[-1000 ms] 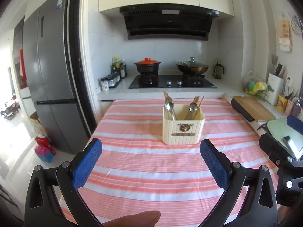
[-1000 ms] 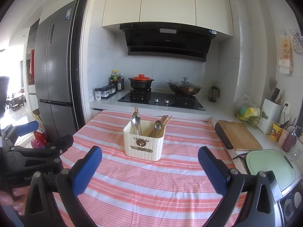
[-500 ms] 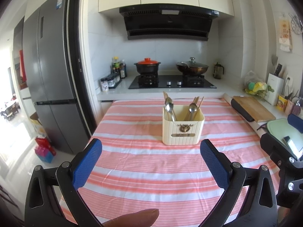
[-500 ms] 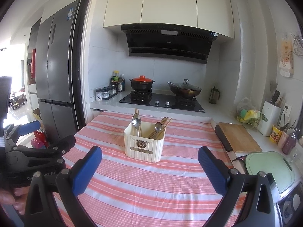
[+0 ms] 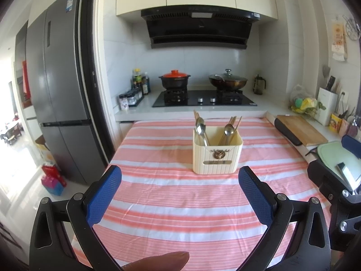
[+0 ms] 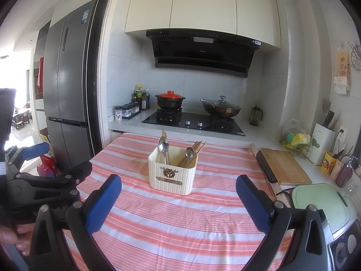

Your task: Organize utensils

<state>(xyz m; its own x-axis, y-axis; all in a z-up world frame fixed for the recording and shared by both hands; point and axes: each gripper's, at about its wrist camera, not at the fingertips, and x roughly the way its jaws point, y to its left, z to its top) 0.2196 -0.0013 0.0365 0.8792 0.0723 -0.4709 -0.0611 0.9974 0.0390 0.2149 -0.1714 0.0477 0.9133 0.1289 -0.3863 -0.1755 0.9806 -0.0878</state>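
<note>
Over the striped cloth, both grippers held wide and empty, the holder well ahead.

From the left wrist view, the left gripper (image 5: pixel 180 192) hangs with its blue pads spread and nothing between them; the cream utensil holder (image 5: pixel 217 155) stands upright near the middle of the tablecloth (image 5: pixel 171 214), with spoons (image 5: pixel 200 127) and chopsticks (image 5: pixel 234 122) leaning out of its top. A low or hasty reach could likely catch those leaning handles or tip the light holder. Bare cloth lies all round it, but the right gripper (image 5: pixel 334 194) crowds the right side, so the two could knock. From the right wrist view, the right gripper (image 6: pixel 178 198) is likewise spread and empty, and the holder (image 6: pixel 171 172) sits ahead, slightly left. The table's left edge drops to the floor near the fridge (image 6: pixel 67 72), and the cutting board (image 6: pixel 285 169) borders the right; whether the holder has inner partitions is hard to tell.
</note>
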